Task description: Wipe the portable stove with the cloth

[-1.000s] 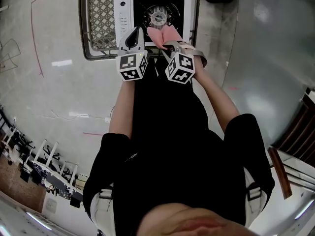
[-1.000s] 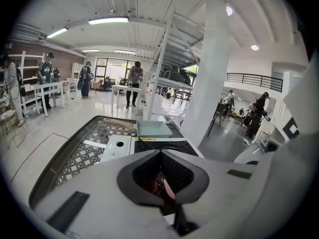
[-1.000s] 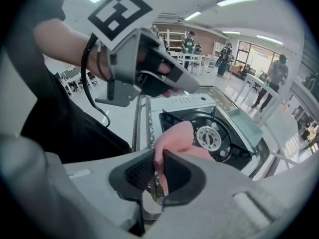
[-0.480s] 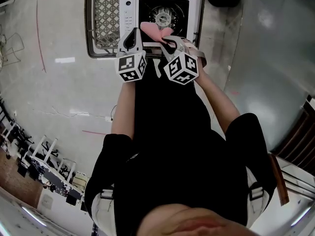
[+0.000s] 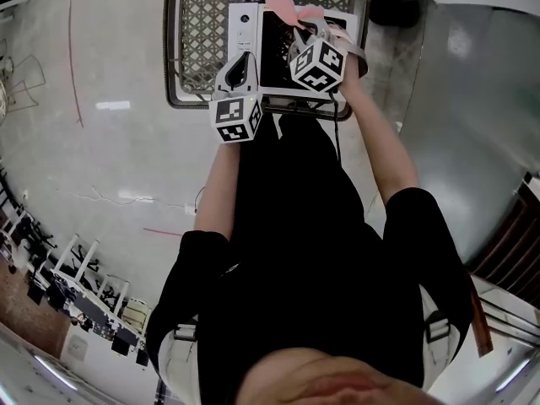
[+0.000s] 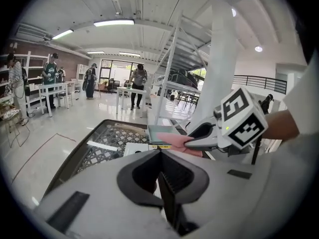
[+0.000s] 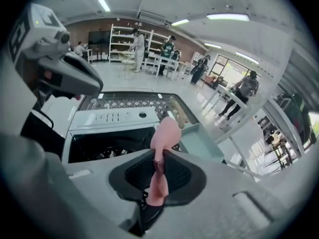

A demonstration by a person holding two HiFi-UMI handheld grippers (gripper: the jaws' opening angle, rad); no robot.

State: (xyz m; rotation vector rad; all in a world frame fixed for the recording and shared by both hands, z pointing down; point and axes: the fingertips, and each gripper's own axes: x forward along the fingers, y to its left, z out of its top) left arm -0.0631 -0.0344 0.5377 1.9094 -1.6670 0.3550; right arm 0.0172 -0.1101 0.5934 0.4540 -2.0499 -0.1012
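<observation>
The white portable stove (image 5: pixel 250 30) sits on a metal lattice table (image 5: pixel 198 32) at the top of the head view. My right gripper (image 5: pixel 297 22) is shut on a pink cloth (image 5: pixel 285 7) and holds it over the stove's far edge. In the right gripper view the cloth (image 7: pixel 164 131) sticks up between the closed jaws, above the burner well and the control panel (image 7: pixel 112 118). My left gripper (image 5: pixel 239 64) is shut and empty, by the stove's front left corner. The left gripper view shows the right gripper (image 6: pixel 202 138) and the cloth (image 6: pixel 175 142) ahead.
A pale teal tray (image 7: pixel 202 143) lies just beyond the stove on the table. A dark round object (image 5: pixel 392 7) stands on the floor to the right. Several people and white tables and shelves are far off in the room.
My right gripper has carried the pink cloth from the stove's near edge across the burner to the far side. My left gripper has edged forward a little.
</observation>
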